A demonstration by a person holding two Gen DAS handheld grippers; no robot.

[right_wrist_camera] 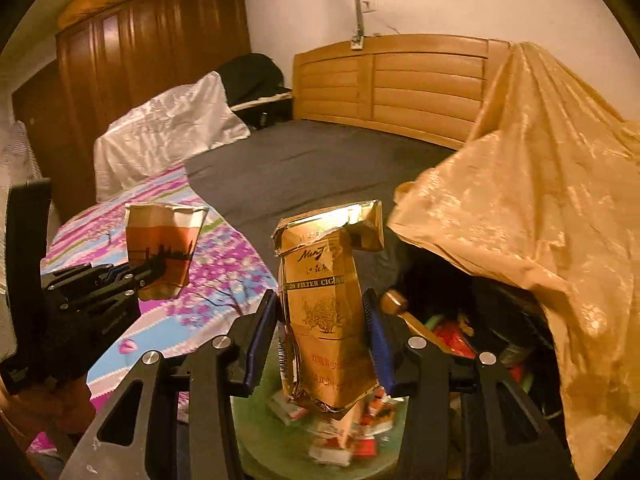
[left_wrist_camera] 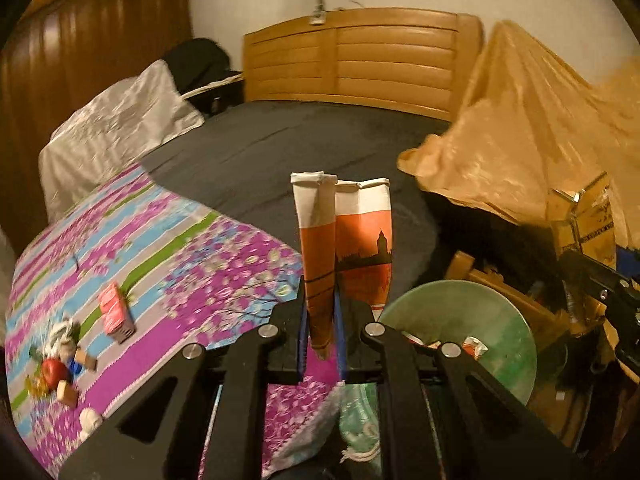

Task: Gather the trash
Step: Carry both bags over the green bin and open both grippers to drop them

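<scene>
- Left gripper point(left_wrist_camera: 320, 320): jaws pinched on flattened paper cup point(left_wrist_camera: 344, 240), held upright past the bed's point(left_wrist_camera: 280, 144) foot edge, beside green bin point(left_wrist_camera: 504, 340).
- Right gripper point(right_wrist_camera: 320, 344): jaws spread, 1 crumpled cigarette pack point(right_wrist_camera: 328, 320) between them over the bin; contact unclear.
- Judgement: both light, crushable; grip mid-body.

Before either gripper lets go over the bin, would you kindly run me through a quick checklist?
1. Left gripper shut on the flattened paper cup: ok.
2. Gold cigarette pack between the right gripper fingers, firmly pinched: cannot tell.
3. Pack above the green bin: ok.
4. Cup above the bin: not ok, it hangs over the floral sheet.
5. Room left in the bin: ok.
</scene>
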